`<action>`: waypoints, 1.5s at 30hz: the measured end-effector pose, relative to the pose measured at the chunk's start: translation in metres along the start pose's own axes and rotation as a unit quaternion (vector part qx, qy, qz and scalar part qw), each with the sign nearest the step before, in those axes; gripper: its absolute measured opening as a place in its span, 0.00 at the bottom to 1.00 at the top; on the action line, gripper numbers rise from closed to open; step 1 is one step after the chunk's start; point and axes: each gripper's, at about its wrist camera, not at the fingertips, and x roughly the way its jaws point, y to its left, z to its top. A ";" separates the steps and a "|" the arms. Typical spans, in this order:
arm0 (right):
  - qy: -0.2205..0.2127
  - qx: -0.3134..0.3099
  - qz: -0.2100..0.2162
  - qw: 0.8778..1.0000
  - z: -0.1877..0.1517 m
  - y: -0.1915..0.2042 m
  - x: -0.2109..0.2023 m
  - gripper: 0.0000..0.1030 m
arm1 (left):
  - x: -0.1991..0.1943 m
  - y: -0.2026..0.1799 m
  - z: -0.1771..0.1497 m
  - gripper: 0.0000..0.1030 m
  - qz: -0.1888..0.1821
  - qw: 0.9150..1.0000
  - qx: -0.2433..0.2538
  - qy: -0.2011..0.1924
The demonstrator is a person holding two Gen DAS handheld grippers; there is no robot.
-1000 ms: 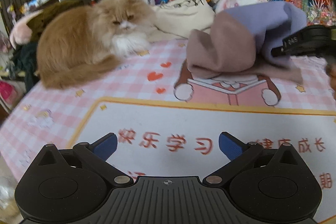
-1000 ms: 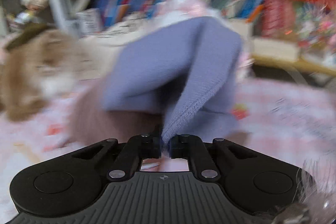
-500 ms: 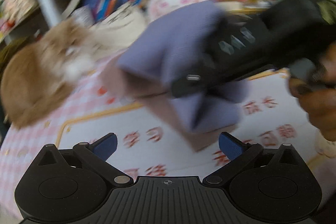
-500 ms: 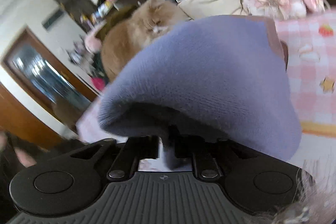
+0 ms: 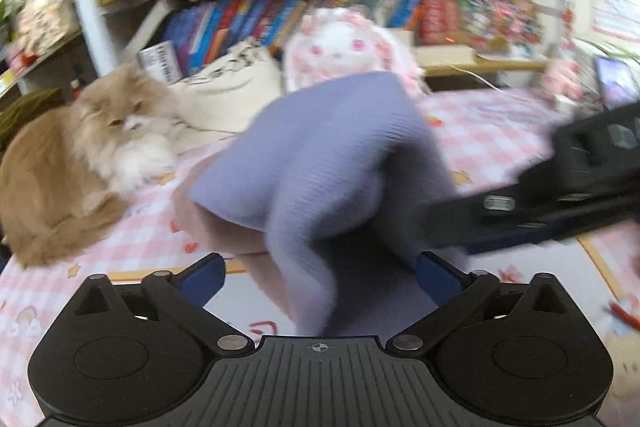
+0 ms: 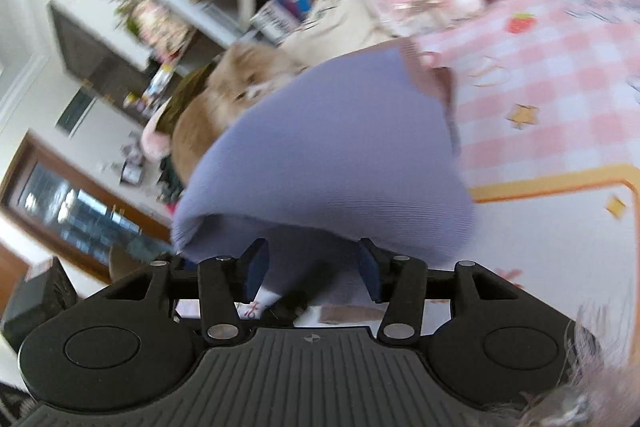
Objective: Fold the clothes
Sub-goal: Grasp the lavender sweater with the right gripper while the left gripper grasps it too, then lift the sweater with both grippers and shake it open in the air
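At the left of the left wrist view a cat [image 5: 80, 155] lies on the pink checked table [image 5: 132, 227]. In mid-frame the lilac-and-mauve garment [image 5: 332, 163] stands bunched in a hump, its long axis rising from lower centre toward upper right. The left tongs [image 5: 318, 281] gape wide, empty, with cloth hanging between the fingers. The right tongs [image 6: 312, 273], entering from the right edge, are parted with fabric draped over them, seemingly not pinched. My judgement: the garment is being laid out for folding; next it needs spreading flat.
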 end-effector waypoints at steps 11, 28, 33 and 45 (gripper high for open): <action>0.017 0.120 -0.041 0.992 -0.002 -0.042 0.021 0.48 | 0.004 0.034 -0.001 0.05 0.011 0.996 -0.061 0.063; 0.045 0.105 -0.035 0.993 -0.007 -0.035 0.050 0.38 | 0.013 0.038 -0.036 0.05 0.030 0.992 0.003 0.123; 0.010 0.091 0.011 0.996 0.003 -0.025 0.031 0.10 | -0.009 0.049 -0.017 0.04 0.122 0.988 -0.023 0.087; -0.263 0.010 0.228 0.937 0.143 0.073 -0.088 0.08 | -0.151 0.036 0.117 0.04 -0.020 0.957 0.026 -0.287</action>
